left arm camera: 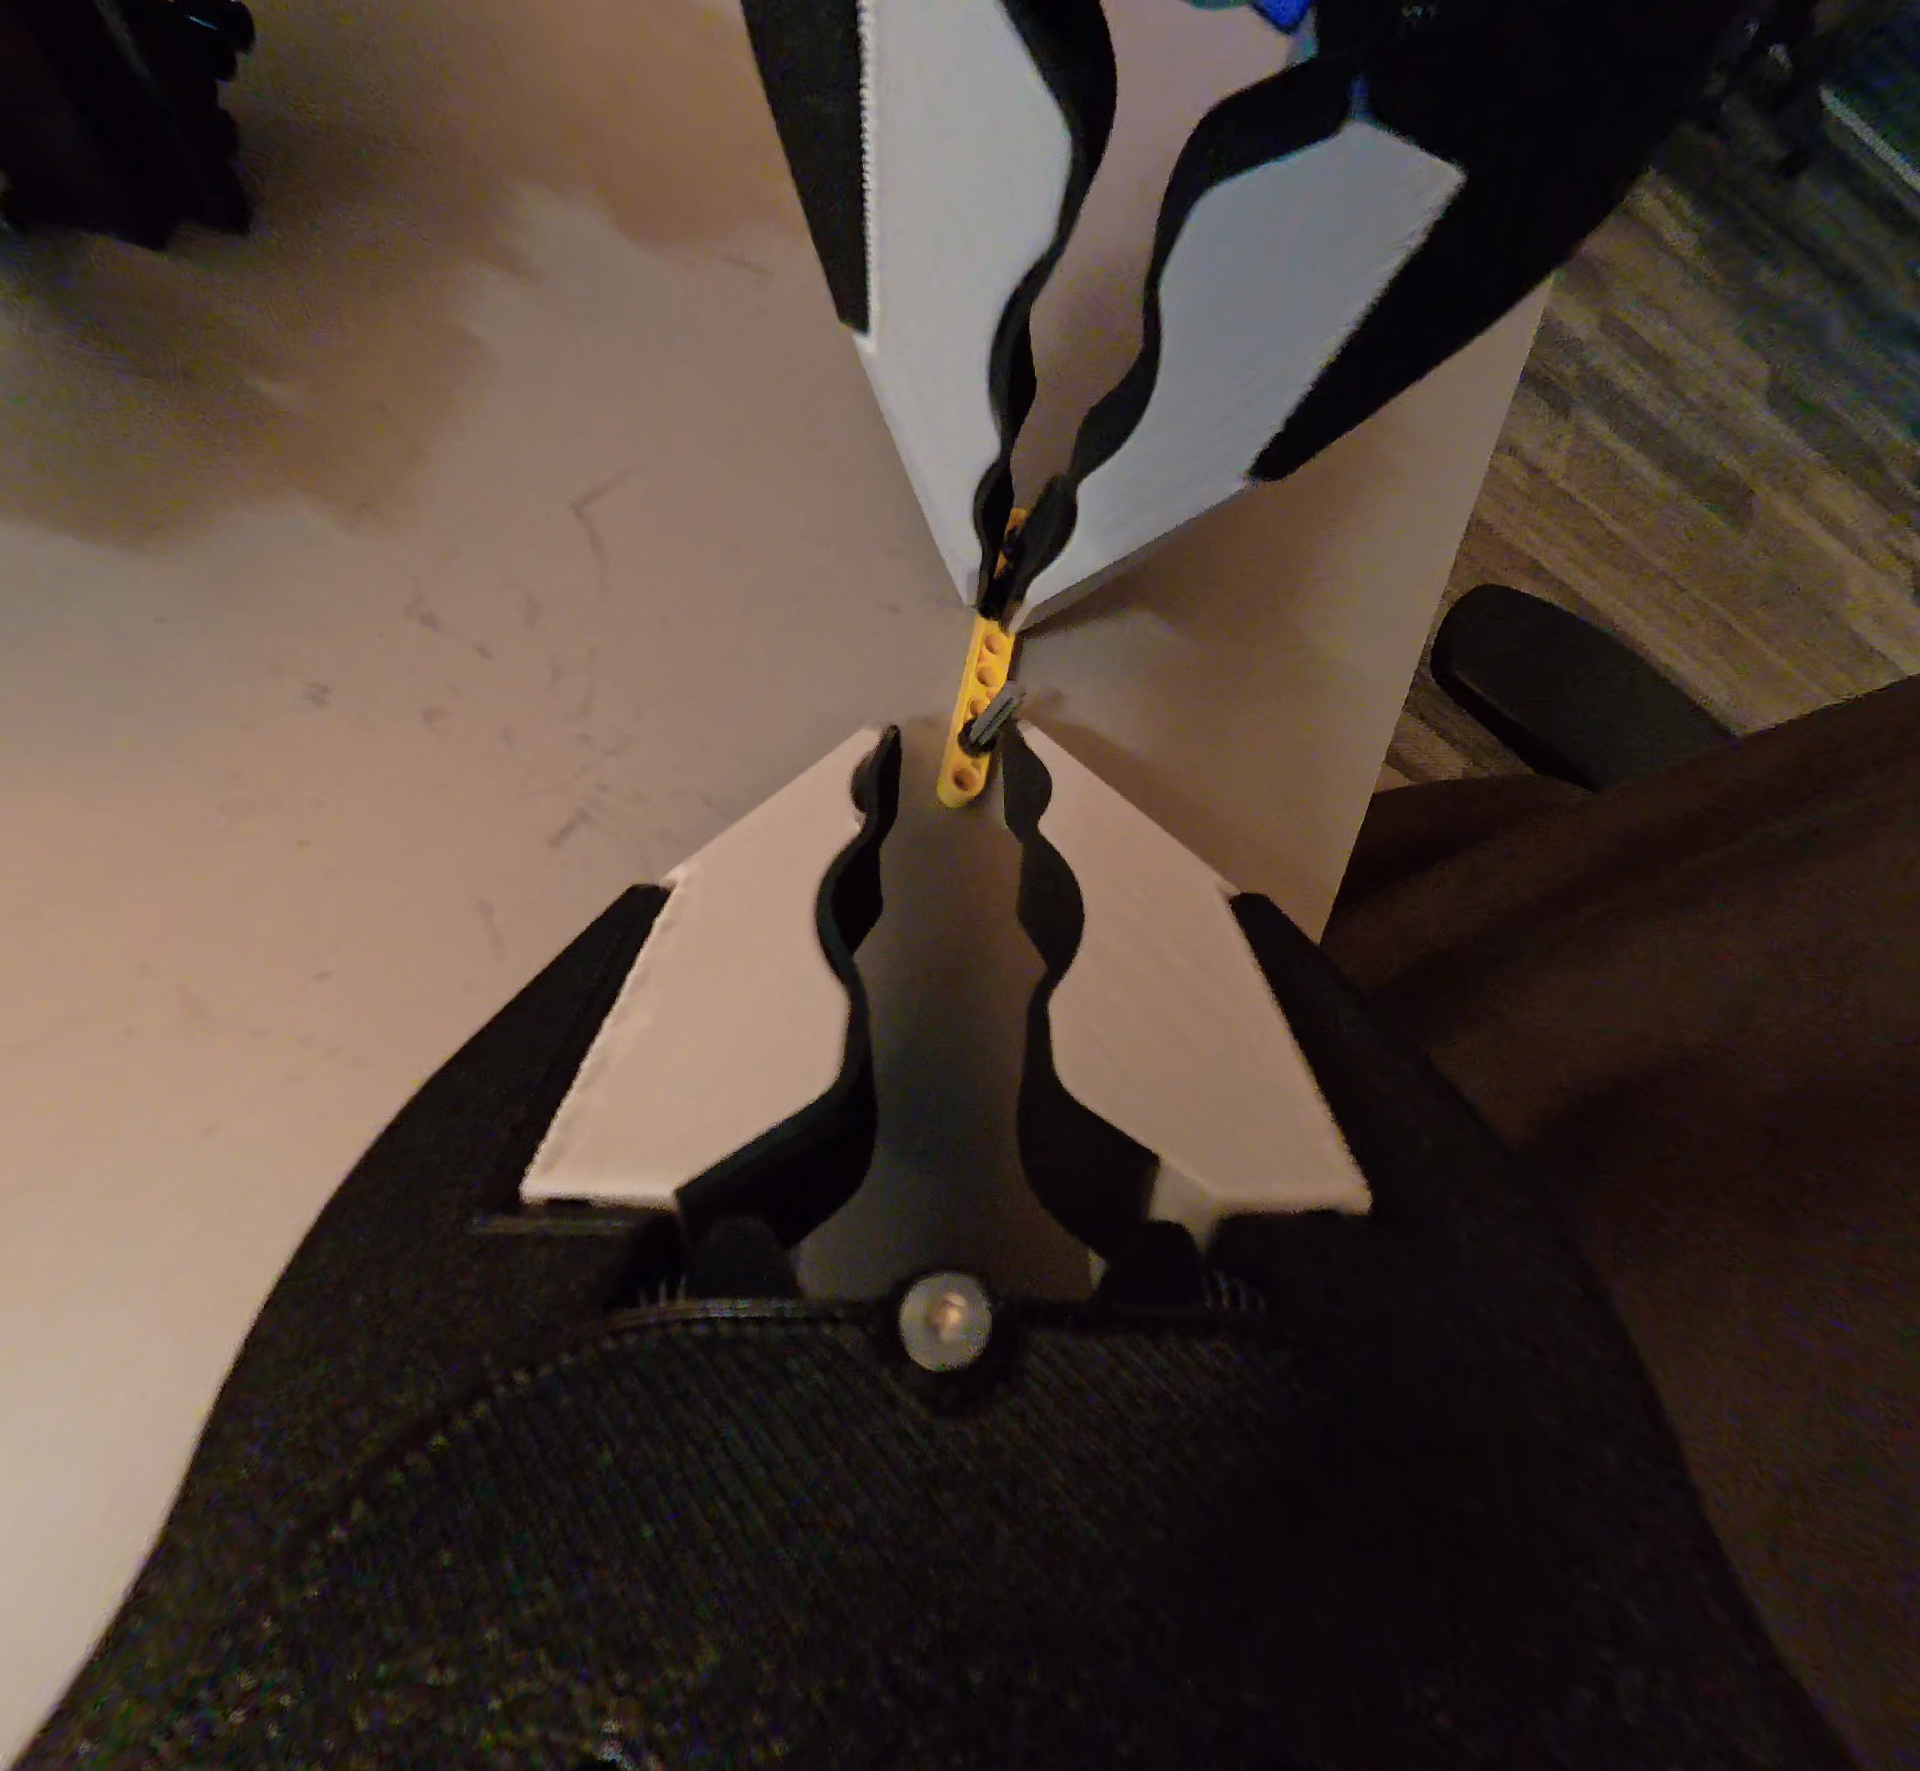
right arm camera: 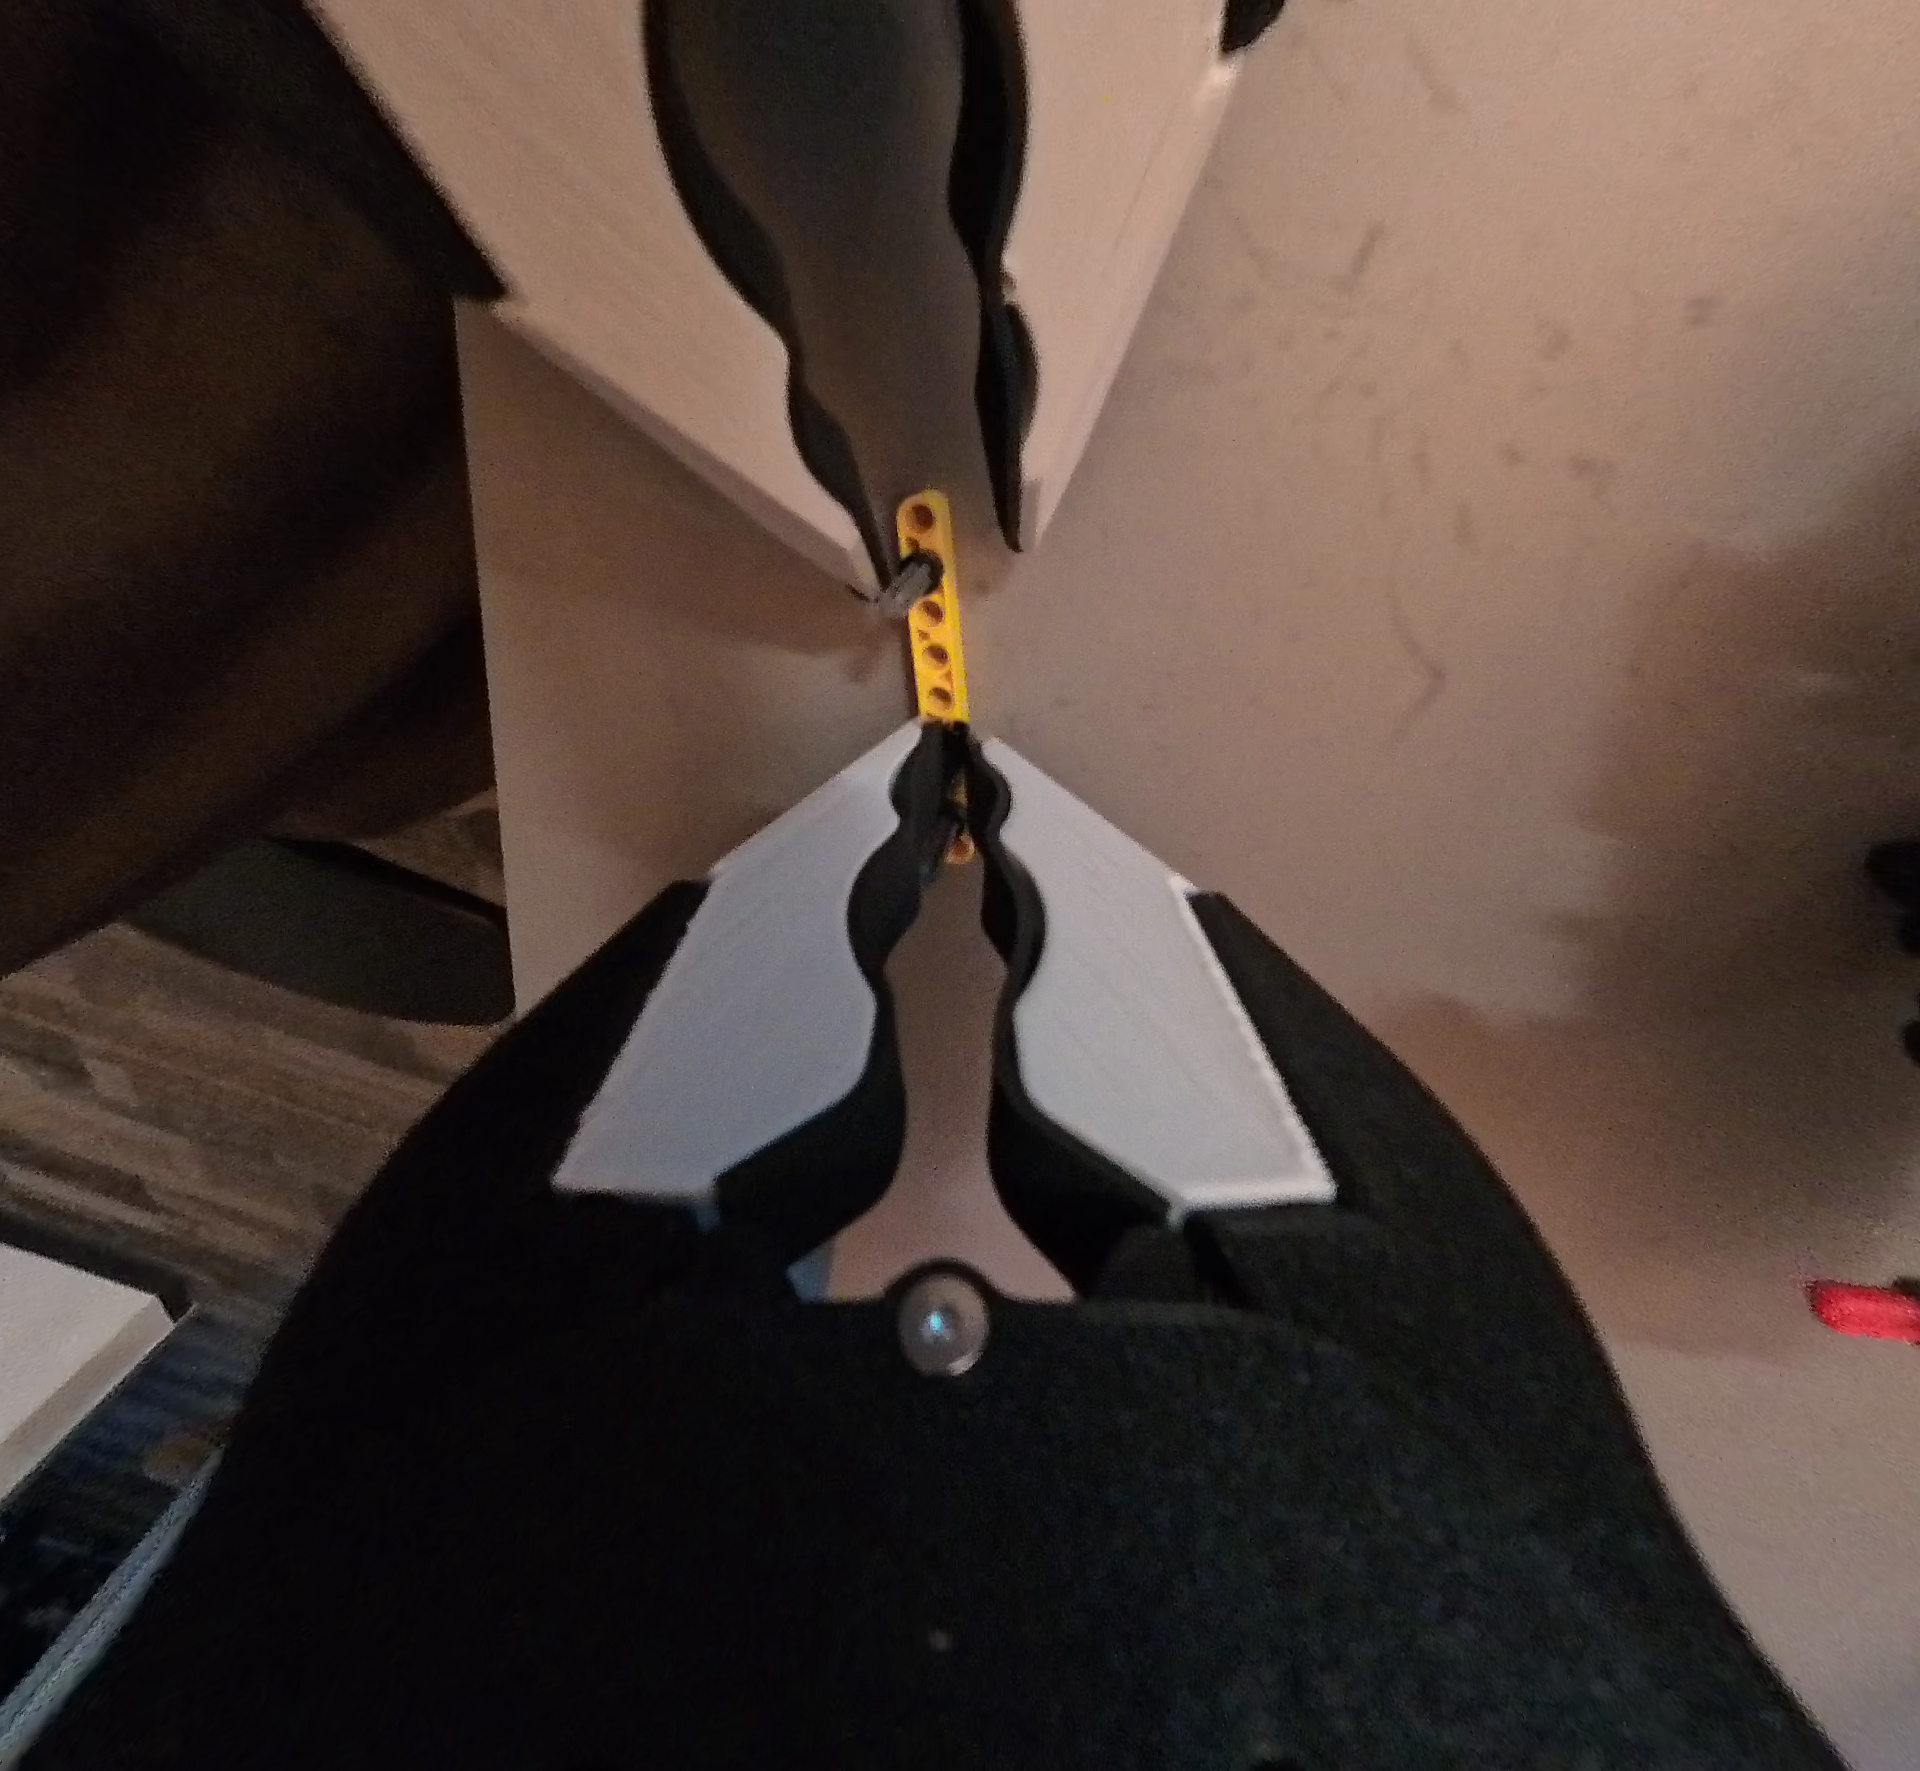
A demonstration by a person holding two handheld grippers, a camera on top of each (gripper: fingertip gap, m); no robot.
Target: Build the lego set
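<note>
Right gripper (right arm camera: 943,791) was clamped on one end of yellow holed beam (right arm camera: 932,625), above table (right arm camera: 1351,474); left gripper (left arm camera: 951,765) gaped around the far end w/ grey pin (left arm camera: 995,719). Looked light, stiff, slick: I'd say pinch its flat faces.

Wrist views face each other (close), sharing beam (left arm camera: 977,713)

The right gripper (right arm camera: 943,765) has its fingers pressed together at the tips. Opposite it, tip to tip, the left gripper (left arm camera: 951,755) has its fingers spread a little. Both point toward each other, almost in one line.
</note>
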